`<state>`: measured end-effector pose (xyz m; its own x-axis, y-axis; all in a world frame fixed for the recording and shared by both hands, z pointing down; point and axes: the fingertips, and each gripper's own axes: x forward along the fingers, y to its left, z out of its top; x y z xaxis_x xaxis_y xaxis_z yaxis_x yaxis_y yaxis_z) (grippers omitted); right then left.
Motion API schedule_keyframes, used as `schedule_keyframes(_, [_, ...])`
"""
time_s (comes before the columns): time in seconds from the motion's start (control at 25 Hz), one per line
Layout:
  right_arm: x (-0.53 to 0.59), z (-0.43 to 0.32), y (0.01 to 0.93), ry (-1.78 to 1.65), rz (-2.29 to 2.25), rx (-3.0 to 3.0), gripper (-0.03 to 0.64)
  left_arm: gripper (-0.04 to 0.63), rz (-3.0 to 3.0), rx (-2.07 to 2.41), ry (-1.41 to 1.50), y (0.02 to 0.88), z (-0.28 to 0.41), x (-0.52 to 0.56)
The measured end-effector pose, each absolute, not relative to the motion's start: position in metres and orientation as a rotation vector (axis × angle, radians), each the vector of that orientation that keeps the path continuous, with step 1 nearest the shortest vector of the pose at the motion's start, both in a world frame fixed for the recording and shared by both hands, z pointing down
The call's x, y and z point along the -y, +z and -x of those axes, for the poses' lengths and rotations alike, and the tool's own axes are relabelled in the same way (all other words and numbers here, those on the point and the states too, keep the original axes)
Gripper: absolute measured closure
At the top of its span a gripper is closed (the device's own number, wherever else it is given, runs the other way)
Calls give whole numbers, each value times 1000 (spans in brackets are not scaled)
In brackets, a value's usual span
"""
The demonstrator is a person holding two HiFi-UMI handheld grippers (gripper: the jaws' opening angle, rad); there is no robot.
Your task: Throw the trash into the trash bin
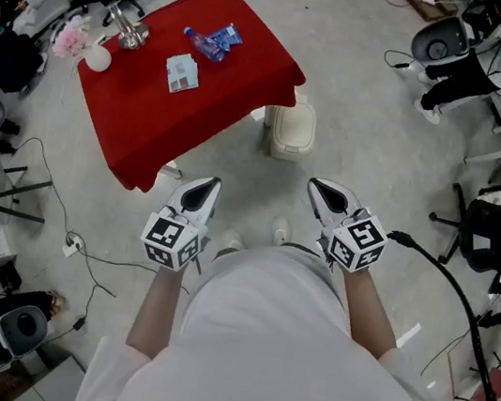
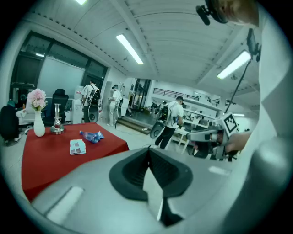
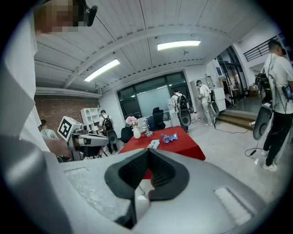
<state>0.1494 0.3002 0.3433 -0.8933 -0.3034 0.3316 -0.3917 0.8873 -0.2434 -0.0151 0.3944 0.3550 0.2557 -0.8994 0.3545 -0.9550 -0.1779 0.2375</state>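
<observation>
A crushed blue plastic bottle [image 1: 212, 43] and a small flat packet [image 1: 181, 73] lie on the red-clothed table [image 1: 140, 119]. A cream trash bin [image 1: 291, 130] stands on the floor at the table's near right corner. My left gripper [image 1: 202, 194] hovers shut and empty over the floor just short of the table's near edge. My right gripper [image 1: 330, 199] is shut and empty too, a little nearer than the bin. The bottle [image 2: 91, 135] and packet [image 2: 77, 146] show far off in the left gripper view, and again in the right gripper view as bottle [image 3: 169, 137] and packet [image 3: 153, 144].
A white vase with pink flowers [image 1: 79, 42] and a metal stand [image 1: 127, 30] sit at the table's far left corner. Office chairs [image 1: 488, 230], cables [image 1: 447, 275] and boxes ring the floor. Several people [image 2: 170, 119] stand in the background.
</observation>
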Motion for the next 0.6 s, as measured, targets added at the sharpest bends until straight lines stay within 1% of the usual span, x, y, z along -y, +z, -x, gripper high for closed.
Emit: schedule_keyframes(0.6, [-315, -140, 344, 466, -549, 2767, 617, 591, -2123, 1650, 193, 365, 24, -411])
